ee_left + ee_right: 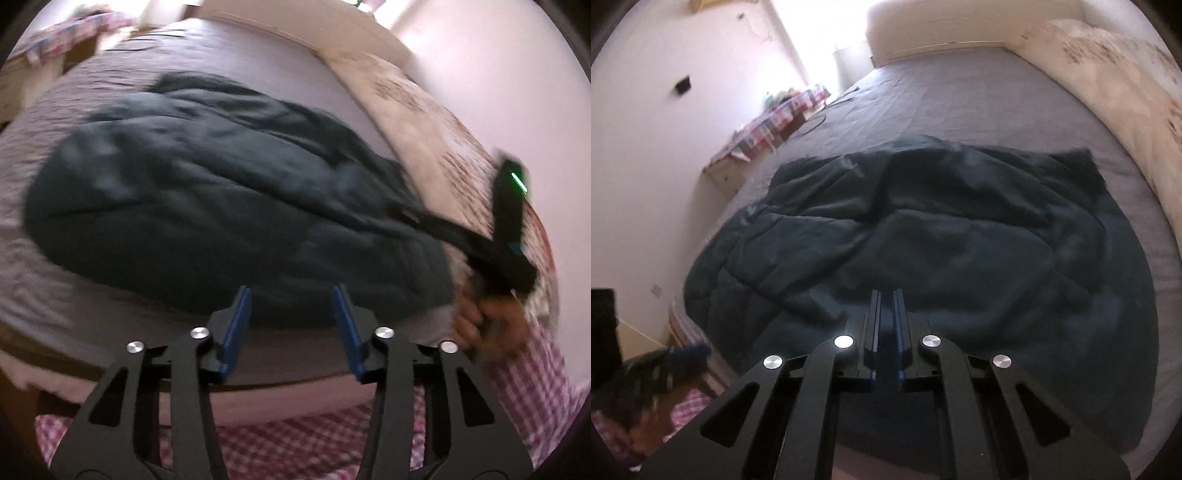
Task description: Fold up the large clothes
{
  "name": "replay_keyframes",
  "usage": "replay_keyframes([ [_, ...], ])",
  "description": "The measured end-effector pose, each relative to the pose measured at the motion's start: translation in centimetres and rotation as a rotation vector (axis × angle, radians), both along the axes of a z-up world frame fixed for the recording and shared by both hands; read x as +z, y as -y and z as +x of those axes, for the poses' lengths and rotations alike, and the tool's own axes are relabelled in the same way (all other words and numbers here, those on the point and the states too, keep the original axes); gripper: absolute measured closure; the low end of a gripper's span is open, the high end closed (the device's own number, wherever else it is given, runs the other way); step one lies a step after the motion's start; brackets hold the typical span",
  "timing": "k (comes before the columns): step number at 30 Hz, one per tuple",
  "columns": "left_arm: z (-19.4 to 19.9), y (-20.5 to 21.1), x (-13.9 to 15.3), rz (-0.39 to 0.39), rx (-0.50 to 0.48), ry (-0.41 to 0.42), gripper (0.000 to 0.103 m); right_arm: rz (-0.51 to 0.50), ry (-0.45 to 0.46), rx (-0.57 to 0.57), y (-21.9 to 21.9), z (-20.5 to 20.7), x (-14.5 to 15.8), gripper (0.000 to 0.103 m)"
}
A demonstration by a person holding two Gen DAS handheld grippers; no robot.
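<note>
A large dark teal quilted garment (pixel 207 192) lies spread on a grey bed sheet (pixel 280 66); it fills the middle of the right wrist view (pixel 942 240). My left gripper (pixel 291 295) is open and empty, just short of the garment's near edge. My right gripper (pixel 886 295) is shut over the garment, with dark fabric between its blue pads. It also shows in the left wrist view (pixel 491 251) at the right, pinching the garment's stretched corner.
A cream patterned duvet (pixel 1123 96) runs along the bed's far side by the wall. A bedside table with a colourful cloth (pixel 775 118) stands at the bed's left. A person's hand and pink checked sleeve (pixel 491 325) show at the right.
</note>
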State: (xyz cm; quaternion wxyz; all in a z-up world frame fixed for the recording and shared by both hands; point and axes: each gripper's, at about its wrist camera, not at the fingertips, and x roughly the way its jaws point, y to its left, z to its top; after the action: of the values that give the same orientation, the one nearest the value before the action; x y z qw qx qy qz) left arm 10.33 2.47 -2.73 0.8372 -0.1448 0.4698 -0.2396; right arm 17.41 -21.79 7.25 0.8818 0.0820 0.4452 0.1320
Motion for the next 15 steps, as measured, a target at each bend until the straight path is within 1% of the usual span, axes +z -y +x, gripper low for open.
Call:
replay_keyframes([
  [2, -0.2, 2.2, -0.1, -0.002, -0.087, 0.018, 0.064, -0.024, -0.026, 0.012, -1.1, 2.0, -1.1, 0.094],
  [4, -0.4, 3.9, -0.7, 0.015, -0.145, 0.025, 0.065, -0.033, -0.059, 0.026, -1.8, 3.6, -2.2, 0.094],
  [7, -1.0, 5.5, -1.7, 0.056, -0.199, 0.036, 0.065, -0.101, -0.136, 0.058, -3.2, 6.0, -5.1, 0.098],
  [9, -1.2, 5.7, -2.3, 0.075, -0.217, 0.035, 0.065, -0.105, -0.165, 0.068, -3.3, 6.8, -6.5, 0.099],
  [10, -1.2, 5.7, -2.6, 0.082, -0.219, 0.031, 0.065, -0.086, -0.181, 0.058, -3.1, 7.2, -6.9, 0.100],
  [12, -0.9, 5.2, -3.3, 0.074, -0.212, 0.010, 0.065, -0.049, -0.204, 0.040, -2.6, 7.5, -7.4, 0.103],
  [15, -0.3, 4.5, -4.3, 0.058, -0.194, -0.028, 0.065, -0.016, -0.228, 0.030, -2.1, 7.8, -7.8, 0.103],
])
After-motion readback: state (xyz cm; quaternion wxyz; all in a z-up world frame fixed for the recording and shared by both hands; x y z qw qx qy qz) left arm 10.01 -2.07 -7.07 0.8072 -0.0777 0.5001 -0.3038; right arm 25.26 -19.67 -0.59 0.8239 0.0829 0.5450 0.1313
